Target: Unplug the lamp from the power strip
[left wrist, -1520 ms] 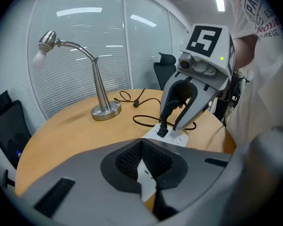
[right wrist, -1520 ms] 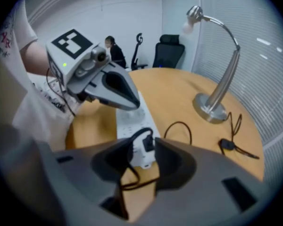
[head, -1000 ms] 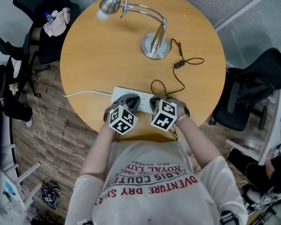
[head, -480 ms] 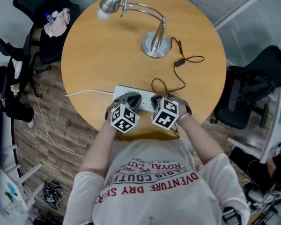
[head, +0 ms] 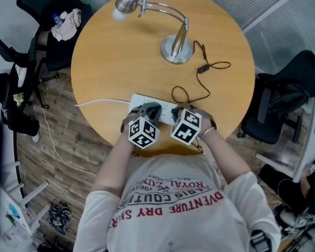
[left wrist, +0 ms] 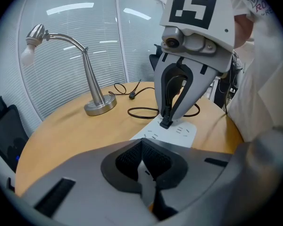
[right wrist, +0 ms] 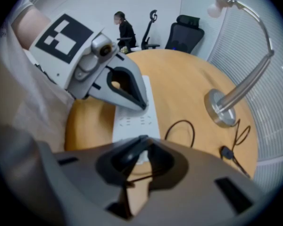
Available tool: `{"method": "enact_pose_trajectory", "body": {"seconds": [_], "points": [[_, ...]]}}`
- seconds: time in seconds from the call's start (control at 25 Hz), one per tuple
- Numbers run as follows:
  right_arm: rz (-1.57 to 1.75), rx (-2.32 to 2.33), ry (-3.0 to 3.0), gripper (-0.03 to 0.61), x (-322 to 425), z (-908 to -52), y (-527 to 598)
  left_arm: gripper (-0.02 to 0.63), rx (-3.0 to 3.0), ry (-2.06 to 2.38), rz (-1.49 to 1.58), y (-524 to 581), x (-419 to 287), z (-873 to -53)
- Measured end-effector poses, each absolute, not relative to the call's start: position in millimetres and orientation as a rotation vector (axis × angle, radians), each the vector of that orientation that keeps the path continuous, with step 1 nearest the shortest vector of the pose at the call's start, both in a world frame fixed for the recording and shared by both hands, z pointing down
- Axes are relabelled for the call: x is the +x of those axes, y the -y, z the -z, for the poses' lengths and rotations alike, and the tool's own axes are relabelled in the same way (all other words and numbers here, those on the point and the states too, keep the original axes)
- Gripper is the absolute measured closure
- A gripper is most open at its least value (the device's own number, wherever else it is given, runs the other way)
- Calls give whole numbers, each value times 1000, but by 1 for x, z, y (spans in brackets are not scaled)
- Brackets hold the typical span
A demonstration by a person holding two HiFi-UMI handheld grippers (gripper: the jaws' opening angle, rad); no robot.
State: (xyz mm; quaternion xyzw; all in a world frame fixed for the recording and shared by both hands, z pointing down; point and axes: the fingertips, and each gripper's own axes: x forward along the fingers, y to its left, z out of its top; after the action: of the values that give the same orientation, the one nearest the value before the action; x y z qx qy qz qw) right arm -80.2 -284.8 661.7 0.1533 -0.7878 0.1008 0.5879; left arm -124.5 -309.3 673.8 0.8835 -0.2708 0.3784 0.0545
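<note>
A white power strip (head: 139, 103) lies near the front edge of the round wooden table (head: 110, 62). The silver desk lamp (head: 177, 49) stands at the back, and its black cord (head: 199, 91) loops down to the strip. In the left gripper view my right gripper (left wrist: 166, 119) is shut on the lamp's black plug (left wrist: 166, 123), which stands in the strip (left wrist: 184, 133). My left gripper (right wrist: 141, 105) is shut, with its tip pressed down on the strip (right wrist: 132, 124) beside it. In the head view both grippers, left (head: 148, 110) and right (head: 177, 112), sit side by side over the strip.
The cord's inline switch (head: 202, 70) lies right of the lamp base. The strip's white cable (head: 94, 103) runs off the table's left edge. Black office chairs stand at the left (head: 52, 41) and right (head: 283, 104). A person (right wrist: 125, 29) sits far off.
Both grippers stay over the power strip. The left one has edged slightly to the right. The plug has not moved.
</note>
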Motion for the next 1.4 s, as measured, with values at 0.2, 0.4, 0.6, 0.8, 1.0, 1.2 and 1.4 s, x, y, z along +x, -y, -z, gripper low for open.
{"method": "enact_pose_trajectory", "body": {"seconds": [0.2,0.4,0.6,0.8,1.0,1.2,1.4], "points": [[-245,351,1818,508,-80,-662,277,586,2709,803,-1164,306,-122,-673],[-281,392,1865,508,-79,-635,276,588,2736,814,-1183,304,-119,-675],[-286,429,1914,508,-69,-594,288,588,2758,854,-1193,303,-123,-675],[-365,523,1983,506,-63,-594,288,588,2750,895,-1195,305,-122,-675],[-409,648,2109,506,-64,-581,291,586,2744,1002,-1210,306,-126,-675],[-440,839,2222,506,-60,-565,301,586,2543,1054,-908,323,-137,-656],[-461,997,2416,505,-60,-537,311,586,2534,1139,-613,341,-142,-592]]}}
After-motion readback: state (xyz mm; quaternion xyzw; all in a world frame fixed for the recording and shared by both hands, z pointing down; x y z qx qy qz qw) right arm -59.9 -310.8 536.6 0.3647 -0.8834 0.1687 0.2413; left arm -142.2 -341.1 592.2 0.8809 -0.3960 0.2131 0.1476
